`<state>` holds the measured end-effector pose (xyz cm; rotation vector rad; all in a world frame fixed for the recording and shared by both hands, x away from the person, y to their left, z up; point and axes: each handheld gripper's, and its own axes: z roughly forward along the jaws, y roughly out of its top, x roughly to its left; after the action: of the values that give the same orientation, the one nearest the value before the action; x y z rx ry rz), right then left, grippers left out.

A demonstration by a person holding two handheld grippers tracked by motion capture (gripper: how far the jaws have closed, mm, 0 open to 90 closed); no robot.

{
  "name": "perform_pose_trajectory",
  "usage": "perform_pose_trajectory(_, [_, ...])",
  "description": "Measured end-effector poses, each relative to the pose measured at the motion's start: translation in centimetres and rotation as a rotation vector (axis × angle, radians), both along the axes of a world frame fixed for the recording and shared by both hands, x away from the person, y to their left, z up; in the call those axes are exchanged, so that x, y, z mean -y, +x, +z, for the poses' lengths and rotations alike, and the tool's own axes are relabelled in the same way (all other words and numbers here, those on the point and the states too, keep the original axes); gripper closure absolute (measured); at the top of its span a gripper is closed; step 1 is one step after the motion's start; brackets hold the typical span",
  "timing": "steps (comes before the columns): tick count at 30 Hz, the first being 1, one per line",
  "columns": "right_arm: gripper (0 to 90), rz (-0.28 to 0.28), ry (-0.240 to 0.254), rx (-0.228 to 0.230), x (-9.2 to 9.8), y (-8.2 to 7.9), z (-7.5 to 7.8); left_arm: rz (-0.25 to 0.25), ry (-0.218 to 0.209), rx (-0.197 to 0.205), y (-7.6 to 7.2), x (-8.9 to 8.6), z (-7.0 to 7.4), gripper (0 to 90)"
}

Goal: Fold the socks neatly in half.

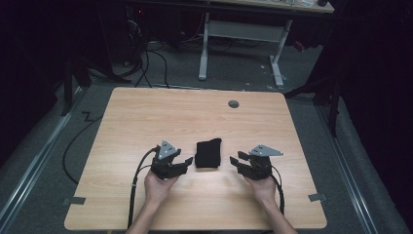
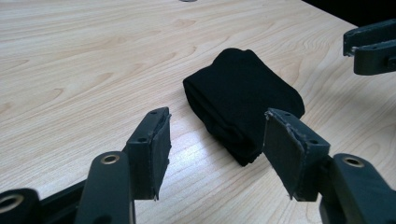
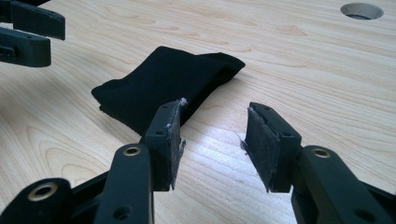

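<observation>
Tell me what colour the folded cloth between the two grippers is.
Plain black, no pattern; the folded cloth shows best in the left gripper view.

One folded black cloth point(image 1: 208, 153), two grippers, left gripper point(image 1: 184, 162), right gripper point(image 1: 235, 161), one wooden table point(image 1: 146, 117), one round table hole point(image 1: 234, 104)

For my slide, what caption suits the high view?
Two hand-held grippers, left and right, flank folded black cloth on a wooden table.

A light wood table point(image 1: 146, 122) is standing on grey floor, w/ a round cable hole point(image 1: 234, 104) near its far edge. A folded black cloth point(image 1: 208, 153) is lying flat on it, approx. in the middle, nearer the front edge.
</observation>
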<state>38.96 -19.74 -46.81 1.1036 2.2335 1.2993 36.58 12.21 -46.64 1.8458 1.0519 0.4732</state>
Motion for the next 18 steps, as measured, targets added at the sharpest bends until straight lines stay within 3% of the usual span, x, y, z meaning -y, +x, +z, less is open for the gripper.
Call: perform_pose_trajectory(18, [55.8,-0.013,0.022,0.022,1.3,-0.8,0.4,0.029,-0.023,0.01,-0.9,-1.7,0.1,41.8])
